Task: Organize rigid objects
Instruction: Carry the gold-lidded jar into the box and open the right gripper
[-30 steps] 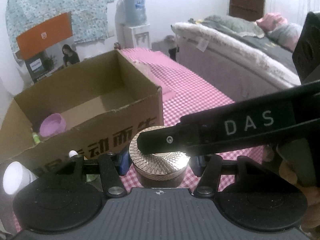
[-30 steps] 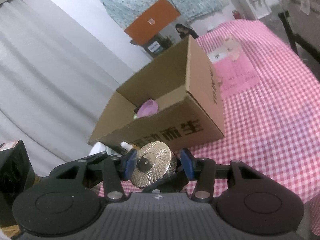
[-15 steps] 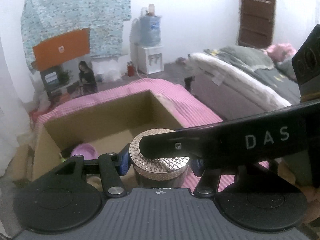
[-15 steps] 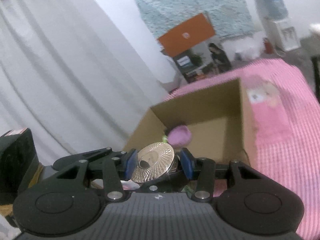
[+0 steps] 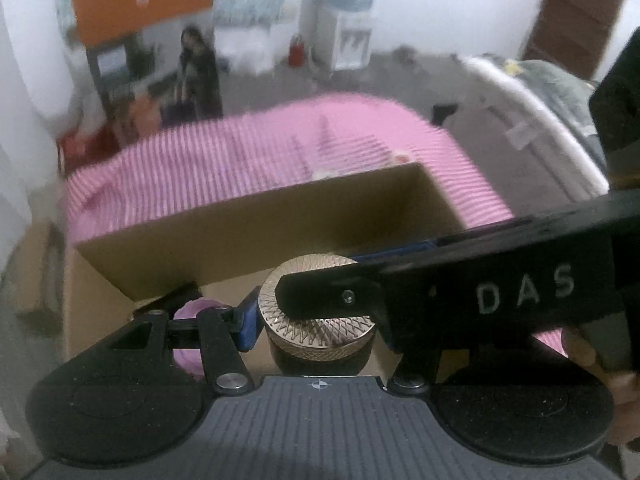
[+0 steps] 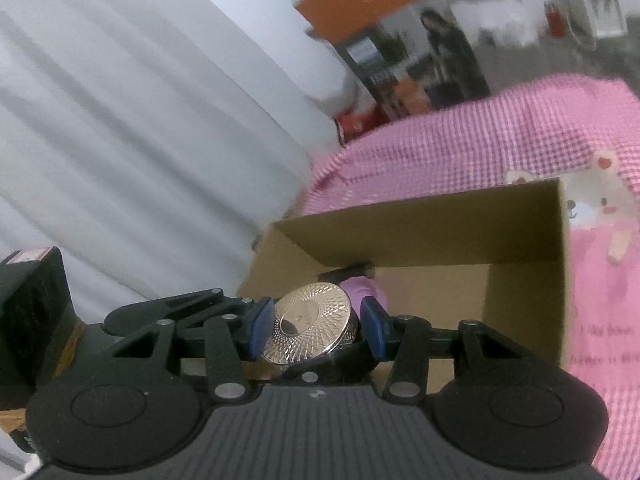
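Note:
A round jar with a patterned gold metal lid point(image 5: 316, 320) is held between both grippers over the open cardboard box point(image 5: 256, 216). My left gripper point(image 5: 316, 324) is shut on the jar's sides. My right gripper point(image 6: 316, 326) is also shut on the jar point(image 6: 310, 330); its black arm marked DAS point(image 5: 520, 288) crosses the lid in the left wrist view. A pink bowl point(image 5: 192, 312) lies inside the box point(image 6: 440, 232), partly hidden behind the fingers point(image 6: 370, 328).
The box stands on a table with a pink checked cloth point(image 6: 480, 136). White curtains point(image 6: 140, 120) hang at the left. A bed point(image 5: 540, 96) stands at the right, a water dispenser point(image 5: 348, 36) at the far wall.
Both grippers have carried the jar up and forward, from in front of the box's outer wall to above its open top. Both have stayed shut on it.

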The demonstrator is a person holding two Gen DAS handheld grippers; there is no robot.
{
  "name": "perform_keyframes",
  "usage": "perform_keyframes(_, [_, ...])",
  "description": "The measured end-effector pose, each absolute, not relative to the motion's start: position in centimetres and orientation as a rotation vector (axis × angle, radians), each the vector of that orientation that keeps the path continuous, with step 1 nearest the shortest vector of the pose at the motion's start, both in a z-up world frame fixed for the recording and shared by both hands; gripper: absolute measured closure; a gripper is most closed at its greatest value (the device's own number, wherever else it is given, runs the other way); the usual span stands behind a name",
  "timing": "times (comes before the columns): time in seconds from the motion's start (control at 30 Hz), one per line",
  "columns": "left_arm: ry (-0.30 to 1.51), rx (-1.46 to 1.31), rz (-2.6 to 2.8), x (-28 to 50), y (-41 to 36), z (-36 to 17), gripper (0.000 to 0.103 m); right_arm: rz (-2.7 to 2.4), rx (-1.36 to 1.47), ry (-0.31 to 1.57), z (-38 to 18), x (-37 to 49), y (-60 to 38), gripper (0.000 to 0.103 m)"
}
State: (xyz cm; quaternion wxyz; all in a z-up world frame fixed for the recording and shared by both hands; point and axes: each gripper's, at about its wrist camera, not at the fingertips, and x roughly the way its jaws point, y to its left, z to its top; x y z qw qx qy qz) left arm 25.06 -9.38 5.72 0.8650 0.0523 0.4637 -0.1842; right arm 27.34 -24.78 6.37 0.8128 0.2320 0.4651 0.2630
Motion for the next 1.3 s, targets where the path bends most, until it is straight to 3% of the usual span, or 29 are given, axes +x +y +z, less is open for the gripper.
perform_keyframes(0.53, [1.133,0.113,-0.393,31.0,-10.2,0.7,0.044,0.495,0.334,1.130,1.0,35.2,-23.9,0.052])
perform_keyframes(0.83, [1.058,0.183,-0.405,29.3,-10.6,2.7,0.033,0.479,0.299,1.056,1.9,34.0,-24.4,0.050])
perform_keyframes(1.03, [0.959,0.204,-0.406,25.4,-9.1,6.4,0.022,0.468,0.327,0.927,6.1,29.9,-26.1,0.038])
perform_keyframes(1.2, [0.892,0.206,-0.402,20.9,-6.8,9.1,0.016,0.447,0.348,0.773,9.3,24.1,-28.4,0.019])
perform_keyframes(1.3, [0.842,0.184,-0.401,17.9,-5.3,10.1,0.011,0.425,0.357,0.724,9.8,20.1,-29.7,0.019])
